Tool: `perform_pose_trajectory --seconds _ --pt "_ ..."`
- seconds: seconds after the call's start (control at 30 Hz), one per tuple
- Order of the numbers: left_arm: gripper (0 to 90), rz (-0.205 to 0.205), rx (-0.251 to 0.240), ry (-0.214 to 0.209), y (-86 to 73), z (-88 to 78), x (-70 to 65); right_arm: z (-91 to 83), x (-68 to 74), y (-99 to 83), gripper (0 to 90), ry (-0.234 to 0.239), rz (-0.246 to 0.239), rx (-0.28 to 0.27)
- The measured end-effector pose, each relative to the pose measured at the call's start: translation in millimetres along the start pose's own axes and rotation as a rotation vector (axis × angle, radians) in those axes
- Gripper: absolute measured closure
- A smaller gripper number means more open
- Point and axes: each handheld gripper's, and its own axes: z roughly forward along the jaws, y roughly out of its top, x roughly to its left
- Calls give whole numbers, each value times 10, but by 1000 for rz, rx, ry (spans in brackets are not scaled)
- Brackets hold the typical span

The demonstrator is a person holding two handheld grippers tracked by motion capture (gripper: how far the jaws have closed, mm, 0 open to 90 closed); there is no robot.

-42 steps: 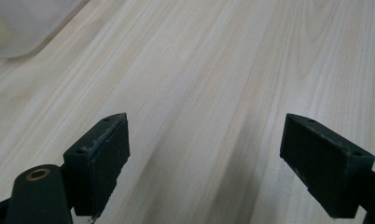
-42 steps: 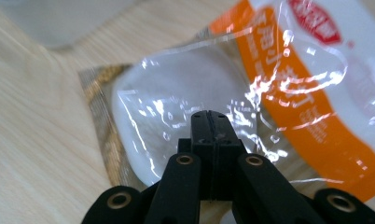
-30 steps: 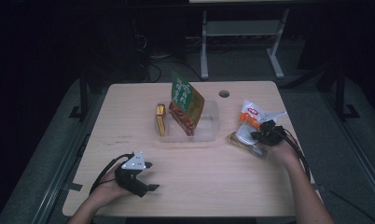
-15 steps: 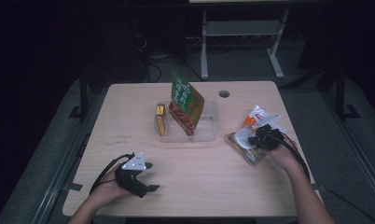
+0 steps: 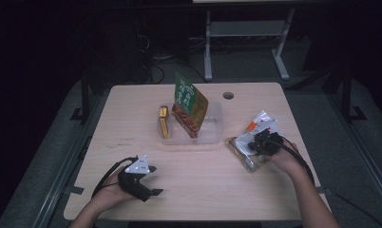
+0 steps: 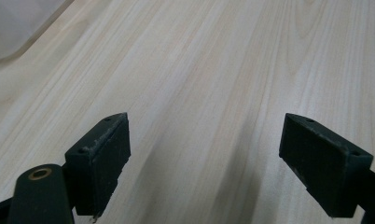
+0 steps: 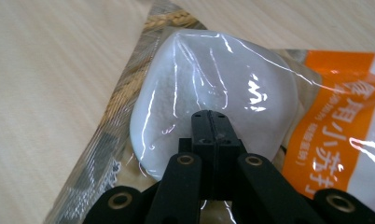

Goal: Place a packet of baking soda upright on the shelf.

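Since the earlier frame, right gripper (image 5: pixel 261 142) has shifted slightly toward the person along the table's right edge, jaws shut on a clear food packet (image 7: pixel 213 88), apparently pinching its film. Orange packet (image 7: pixel 335 135) touching it bears Chinese characters, only partly legible. Left gripper (image 6: pixel 204 163) is unchanged, jaws open above bare table (image 6: pixel 223 60).

Dark room, wooden table (image 5: pixel 132 109), grey floor (image 5: pixel 51 142)
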Motion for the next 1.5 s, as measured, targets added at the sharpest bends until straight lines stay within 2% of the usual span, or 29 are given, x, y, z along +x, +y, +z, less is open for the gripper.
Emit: perform_pose_trajectory --seconds 0.17,0.27,0.37,0.5,0.63,0.7,0.73,0.83,1.07,1.3,1.33,1.4,1.5 --pt "159 0 0 -2 1 0 2 7 69 24 900 41 -26 -3" --pt "159 1 0 -5 0 2 0 -4 99 48 900 11 -53 -9" --pt "159 -2 0 -6 -1 7 2 -19 108 97 900 1 -43 -57" --pt "161 2 0 -8 1 5 0 65 135 157 900 -11 -79 -26" --pt "161 -2 0 -7 1 6 2 57 126 135 900 17 -52 -26" --pt "162 9 10 -8 6 0 0 44 148 119 900 44 -48 -31" --pt "161 1 1 -8 7 6 -11 42 173 114 900 61 -41 -37" --pt "161 2 1 -6 12 3 -12 43 237 126 900 94 -53 -39" --pt "162 -5 -5 -5 8 -1 -6 73 448 218 900 126 -104 -36" --pt "161 8 3 -3 7 -17 -4 118 736 351 900 178 -203 -37" --pt "162 7 1 -2 7 -20 -6 112 762 361 900 166 -225 -37" --pt "162 9 0 0 6 -24 -5 80 777 364 900 185 -220 -46" --pt "162 9 -1 0 4 -27 -4 17 739 325 900 173 -227 -23"
